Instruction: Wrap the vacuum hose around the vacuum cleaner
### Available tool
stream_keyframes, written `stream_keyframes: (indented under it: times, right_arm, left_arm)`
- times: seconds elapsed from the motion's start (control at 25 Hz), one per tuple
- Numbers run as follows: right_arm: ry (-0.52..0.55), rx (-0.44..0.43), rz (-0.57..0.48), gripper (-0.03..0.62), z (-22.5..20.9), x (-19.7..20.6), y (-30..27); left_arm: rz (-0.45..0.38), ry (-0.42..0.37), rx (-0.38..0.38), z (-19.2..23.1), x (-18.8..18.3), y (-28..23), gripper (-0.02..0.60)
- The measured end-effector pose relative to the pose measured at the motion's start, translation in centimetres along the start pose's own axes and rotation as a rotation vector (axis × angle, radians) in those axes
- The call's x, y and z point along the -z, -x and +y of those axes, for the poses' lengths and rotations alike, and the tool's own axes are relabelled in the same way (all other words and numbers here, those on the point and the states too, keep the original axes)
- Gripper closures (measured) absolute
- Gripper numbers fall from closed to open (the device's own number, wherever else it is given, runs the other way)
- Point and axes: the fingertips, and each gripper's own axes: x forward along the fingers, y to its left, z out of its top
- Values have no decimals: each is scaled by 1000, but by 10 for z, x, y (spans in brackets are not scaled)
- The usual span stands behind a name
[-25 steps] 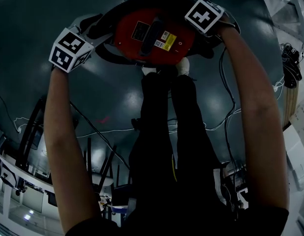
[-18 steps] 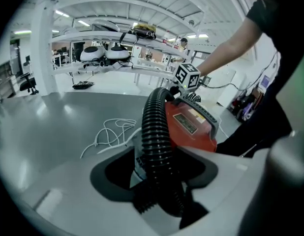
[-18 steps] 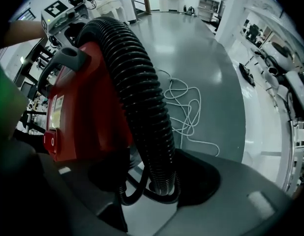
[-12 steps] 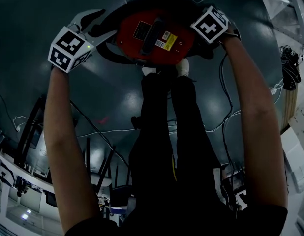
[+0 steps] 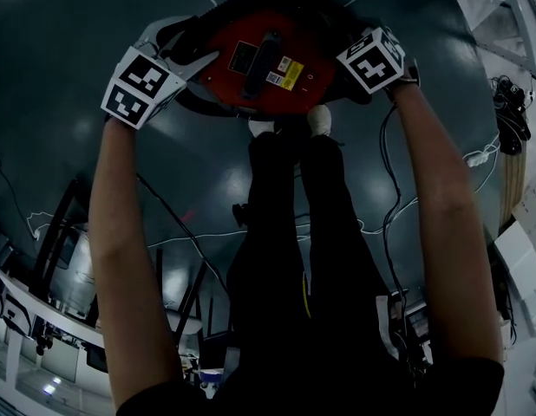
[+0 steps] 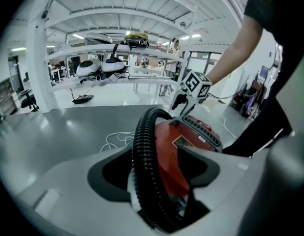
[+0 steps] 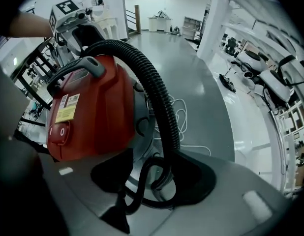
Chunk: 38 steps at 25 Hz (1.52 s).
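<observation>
The red vacuum cleaner [image 5: 268, 59] stands on the dark floor just beyond the person's feet. Its black ribbed hose [image 6: 144, 171] arches over the red body [image 6: 191, 151]. The left gripper [image 5: 183, 48] is at the cleaner's left side. Its jaws are closing, with the hose pinched between them [image 6: 157, 186]. The right gripper [image 5: 370, 40] is at the cleaner's right side. Its jaws are also closing, on the hose [image 7: 162, 102] where it runs down past the red body [image 7: 93, 112]. A thinner black cord loops under that grip.
The person's dark legs [image 5: 294, 232] stand directly behind the cleaner. White cable [image 7: 184, 112] lies coiled on the floor beyond it, and more cables [image 5: 385, 224] trail to the right. Dark stands [image 5: 64, 228] are at lower left, and white shelving [image 6: 103, 65] is in the distance.
Both grippers have shifted a little farther away along the cleaner's sides. The left one has moved in closer to the red body. The right marker cube has turned slightly.
</observation>
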Motion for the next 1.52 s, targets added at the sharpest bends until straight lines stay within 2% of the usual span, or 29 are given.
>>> stream_keyframes:
  times: [0.12,0.28,0.4,0.68,0.8,0.92,1.0,1.2,1.4,1.52]
  right_arm:
    - [-10,-13,0,358,7,11,4]
    - [-50,-33,-11,372,17,18,3]
    - [-84,-23,-29,387,20,21,4]
    - [-66,15,-148,379,13,-1,19]
    - [-53,12,-192,362,9,-16,24]
    - [-28,14,-266,341,4,-34,34]
    - [-20,-6,-319,328,4,-45,41]
    - [47,-81,-323,315,18,-49,41]
    - [88,-120,-331,330,31,-46,43]
    - [139,-141,-295,339,33,-45,41]
  left_arm:
    - [10,45,-16,4,1,-1,291]
    - [29,107,-46,17,7,-7,341]
    - [70,90,-88,25,11,-12,407]
    - [138,18,-88,24,10,-14,407]
    - [92,-54,-35,9,-1,-4,417]
    - [86,-193,28,-14,-12,1,423]
    - [80,-247,64,-24,-15,6,425]
    - [46,-266,147,-41,-20,25,434]
    - [70,-261,352,-95,-7,22,445]
    - [25,-202,348,-108,-1,20,434]
